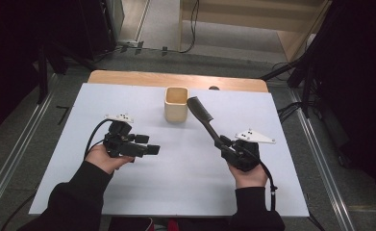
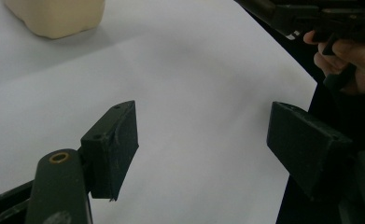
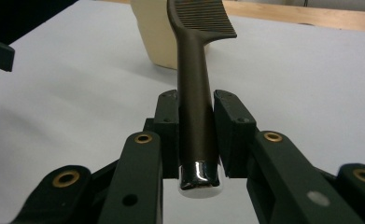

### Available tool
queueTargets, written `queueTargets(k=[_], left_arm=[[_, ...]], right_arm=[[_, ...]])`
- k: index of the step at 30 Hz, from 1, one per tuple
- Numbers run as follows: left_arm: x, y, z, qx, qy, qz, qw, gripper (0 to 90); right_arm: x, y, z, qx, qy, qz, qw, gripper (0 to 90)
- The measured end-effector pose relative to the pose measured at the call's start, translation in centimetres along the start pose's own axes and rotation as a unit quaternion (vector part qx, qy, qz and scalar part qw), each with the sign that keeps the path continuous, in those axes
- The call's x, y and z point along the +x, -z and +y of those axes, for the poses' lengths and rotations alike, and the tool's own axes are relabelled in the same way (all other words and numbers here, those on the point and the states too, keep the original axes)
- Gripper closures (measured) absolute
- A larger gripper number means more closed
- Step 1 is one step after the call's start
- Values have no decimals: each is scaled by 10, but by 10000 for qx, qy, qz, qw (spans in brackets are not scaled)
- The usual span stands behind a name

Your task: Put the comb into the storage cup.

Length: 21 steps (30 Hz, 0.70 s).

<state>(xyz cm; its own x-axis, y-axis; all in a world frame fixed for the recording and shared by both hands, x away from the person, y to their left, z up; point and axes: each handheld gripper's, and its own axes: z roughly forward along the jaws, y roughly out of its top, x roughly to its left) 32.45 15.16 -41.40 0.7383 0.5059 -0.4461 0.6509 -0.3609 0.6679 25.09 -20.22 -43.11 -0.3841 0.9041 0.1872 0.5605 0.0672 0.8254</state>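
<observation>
the right claw is narrowed onto the dark brown plastic comb with a long round handle; in the right gripper view its two black pads press the handle from both sides near the shiny chrome end cap, low in the middle of the frame, and the toothed head rises to the top centre. in the high view the right claw sits right of centre, and the comb slants up and left from it, its head ending just beside the right wall of the cream square-sided cup in the upper middle; whether head and cup touch cannot be told

the left claw stands wide, its two black pads far apart with bare white counter between them, holding and touching nothing. in the high view the left claw lies left of centre, pointing toward the right of the frame, well apart from cup and comb

count: one comb, one cup, two claws, one in each of the person's hands. the cup stands upright on the white counter, with a strip of wooden edge showing along the far side at the top of the frame
</observation>
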Motion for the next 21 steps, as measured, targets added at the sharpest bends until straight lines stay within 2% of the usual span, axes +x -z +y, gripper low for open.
queueTargets(k=[3, 8, 12, 21], left_arm=[[-1, -1, 4, -26, 11, -17, 10000, 251], [-4, -2, 12, -75, -14, -8, 10000, 251], [-7, -5, 19, -109, -14, -5, 9999, 251], [-13, -17, 30, -11, -104, 45, 9999, 252]], right_arm=[[5, -1, -1, -72, 9, 2, 10000, 706], [6, -4, -4, -136, -34, -17, 9999, 706], [9, -4, -5, -244, 47, -100, 9996, 706], [17, -7, -13, -452, -61, -153, 9988, 706]])
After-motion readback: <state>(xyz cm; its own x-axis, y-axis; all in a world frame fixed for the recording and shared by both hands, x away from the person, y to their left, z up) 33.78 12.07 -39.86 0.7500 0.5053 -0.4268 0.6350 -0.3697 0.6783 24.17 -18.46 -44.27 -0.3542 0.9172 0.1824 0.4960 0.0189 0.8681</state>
